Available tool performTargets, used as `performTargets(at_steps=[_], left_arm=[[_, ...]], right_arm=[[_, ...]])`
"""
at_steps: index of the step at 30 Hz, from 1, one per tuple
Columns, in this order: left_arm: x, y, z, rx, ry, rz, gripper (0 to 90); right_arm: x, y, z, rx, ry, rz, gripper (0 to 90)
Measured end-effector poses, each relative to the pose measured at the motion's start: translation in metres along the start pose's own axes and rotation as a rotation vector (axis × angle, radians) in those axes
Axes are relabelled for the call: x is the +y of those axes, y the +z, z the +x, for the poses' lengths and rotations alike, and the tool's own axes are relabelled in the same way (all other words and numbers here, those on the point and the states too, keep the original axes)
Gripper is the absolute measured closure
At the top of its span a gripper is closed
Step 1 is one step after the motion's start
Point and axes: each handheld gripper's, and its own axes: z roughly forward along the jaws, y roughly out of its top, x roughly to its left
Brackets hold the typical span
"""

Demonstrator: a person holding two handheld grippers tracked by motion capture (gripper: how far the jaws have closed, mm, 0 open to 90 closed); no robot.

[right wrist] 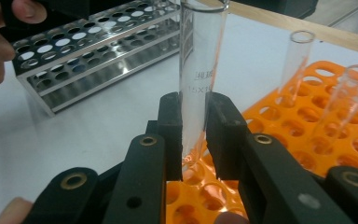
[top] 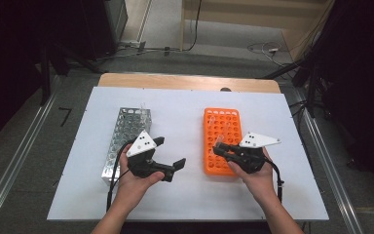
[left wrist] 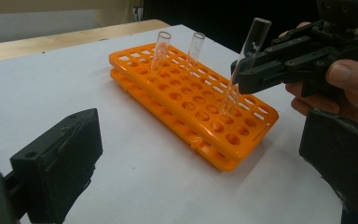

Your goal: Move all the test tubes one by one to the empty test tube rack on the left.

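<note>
On the white-covered table point(top: 185, 195), toward the right edge, an orange plastic tube rack point(top: 222, 141) of many round holes in two stacked tiers, long axis running from near edge to far edge. In its far rows, two clear glass test tubes point(left wrist: 161, 50) standing upright, a few holes apart, mouths open and nothing visible inside. Above the near half of the orange rack, a third clear glass test tube point(right wrist: 199, 70), printed with faint grey lettering, tilted slightly, its rounded bottom just at or inside a hole; whether fully free of the rack cannot be told. Gripped around its lower middle by the right tongs point(right wrist: 195, 135), jaws closed firmly on the glass from both sides, held in the right hand point(top: 258, 178) over the rack's near end. Toward the left edge of the table, a shiny metal wire-grid tube rack point(top: 124, 141), also lying near edge to far edge; one clear tube point(top: 142, 108) apparently standing at its far end, seen faintly from the high view, remaining holes looking vacant. Between the two racks, nearer the front edge, the left tongs point(top: 171, 153) in the left hand point(top: 136, 183), jaws spread wide with nothing between them, pointed toward the orange rack. Count: two racks, three tubes at the orange rack, one seeming tube in the metal one, two tongs.
</note>
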Motion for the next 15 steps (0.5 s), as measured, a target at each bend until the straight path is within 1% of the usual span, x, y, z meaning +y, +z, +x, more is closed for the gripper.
performTargets(at_steps=[5, 8, 9, 11, 15], left_arm=[[0.001, 0.001, -0.004, -0.016, 0.009, 0.007, 0.0], [0.001, 0.002, -0.006, -0.032, 0.01, 0.009, 0.0], [0.001, 0.003, -0.007, -0.041, 0.01, 0.005, 0.0], [0.001, 0.002, -0.008, -0.043, 0.017, -0.006, 0.0], [0.003, 0.001, -0.01, -0.071, 0.02, -0.016, 1.1]], right_arm=[[0.001, 0.005, 0.01, 0.025, -0.019, 0.012, 74.3], [0.002, 0.008, 0.016, 0.044, -0.029, 0.017, 74.3], [0.002, 0.008, 0.017, 0.048, -0.033, 0.019, 74.3], [0.003, 0.01, 0.021, 0.06, -0.039, 0.022, 74.3], [0.003, 0.014, 0.028, 0.083, -0.047, 0.031, 74.3]])
